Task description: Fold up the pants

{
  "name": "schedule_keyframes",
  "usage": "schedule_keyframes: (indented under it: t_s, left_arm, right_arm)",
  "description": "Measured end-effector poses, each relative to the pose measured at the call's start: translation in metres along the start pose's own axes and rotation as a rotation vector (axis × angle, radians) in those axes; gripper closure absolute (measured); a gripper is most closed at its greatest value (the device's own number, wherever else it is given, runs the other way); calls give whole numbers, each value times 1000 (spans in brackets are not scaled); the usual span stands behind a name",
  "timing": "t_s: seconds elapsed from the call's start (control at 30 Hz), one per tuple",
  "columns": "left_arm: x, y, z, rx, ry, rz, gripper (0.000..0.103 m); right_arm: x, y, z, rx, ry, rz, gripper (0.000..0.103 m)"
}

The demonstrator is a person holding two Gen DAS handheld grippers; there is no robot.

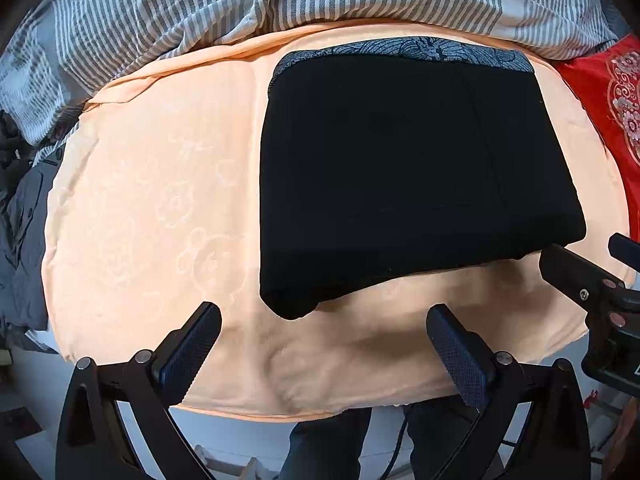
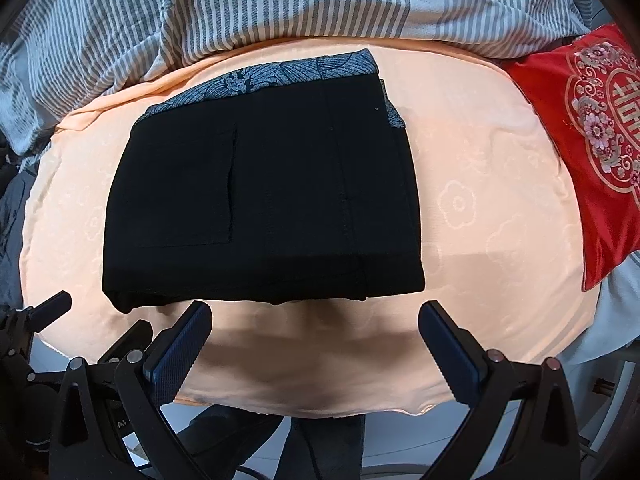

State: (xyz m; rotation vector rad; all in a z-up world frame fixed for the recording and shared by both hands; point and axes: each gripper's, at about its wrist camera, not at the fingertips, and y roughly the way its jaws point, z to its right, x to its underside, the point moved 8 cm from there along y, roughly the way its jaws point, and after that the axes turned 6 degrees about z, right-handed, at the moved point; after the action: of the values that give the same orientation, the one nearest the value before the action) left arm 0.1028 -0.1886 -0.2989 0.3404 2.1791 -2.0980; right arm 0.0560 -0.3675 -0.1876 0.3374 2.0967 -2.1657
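A peach-coloured fleece blanket covers the bed. On it, toward the far edge, the black fabric pants lie folded into a compact rectangle; folding looks finished. Left gripper and right gripper hover at the near edge, jaws spread wide, empty.

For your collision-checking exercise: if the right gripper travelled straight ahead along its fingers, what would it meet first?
Probably the near folded edge of the black pants lying on the peach blanket; the open right gripper points at them, though depth is unclear.
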Motion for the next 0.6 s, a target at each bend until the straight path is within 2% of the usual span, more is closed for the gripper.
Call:
schedule_keyframes:
  t_s: [0.6]
  left_arm:
    - [-6, 2, -6, 4, -15, 20, 0]
  right_arm:
    - [0, 0, -1, 15, -2, 2, 0]
